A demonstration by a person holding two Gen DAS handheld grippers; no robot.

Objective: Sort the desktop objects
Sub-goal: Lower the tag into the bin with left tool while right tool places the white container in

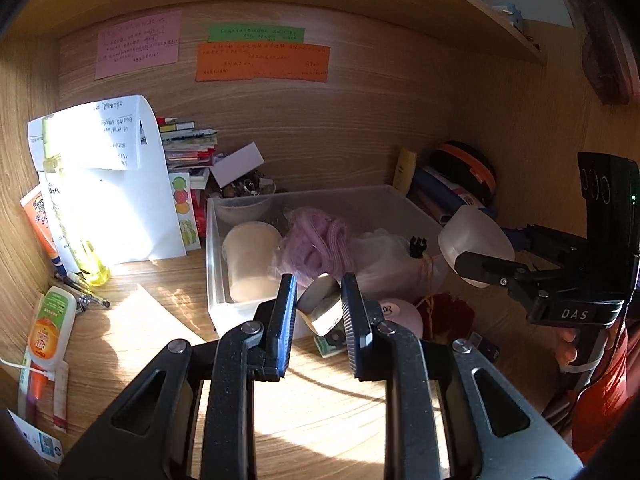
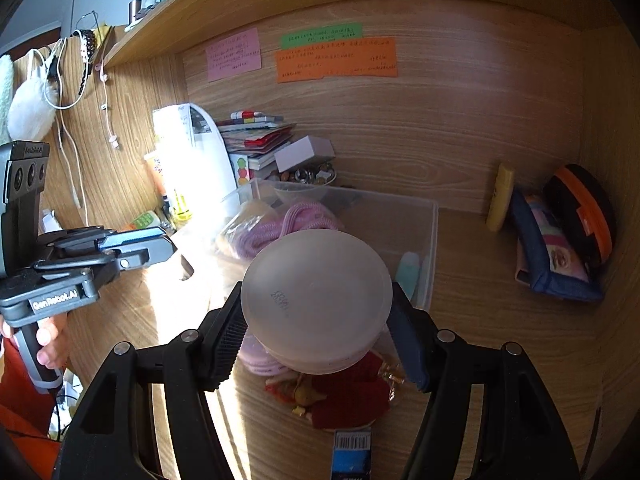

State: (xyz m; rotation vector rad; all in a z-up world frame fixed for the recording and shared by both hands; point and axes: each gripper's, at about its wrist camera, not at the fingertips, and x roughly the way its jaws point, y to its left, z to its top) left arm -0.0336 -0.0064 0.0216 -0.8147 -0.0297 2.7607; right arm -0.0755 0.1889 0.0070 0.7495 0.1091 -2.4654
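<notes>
Sorting under way, both grippers loaded beside the clear storage bin.

Right gripper jaws clamp a frosted jar at frame centre; left gripper jaws pinch a small metal-topped container. Next, likely lower each into the bin and release.

left gripper has a small tape roll sitting between its fingers, right at the near wall of the clear bin. off to the right, the right gripper is clamped on a frosted bowl above the bin's corner
</notes>
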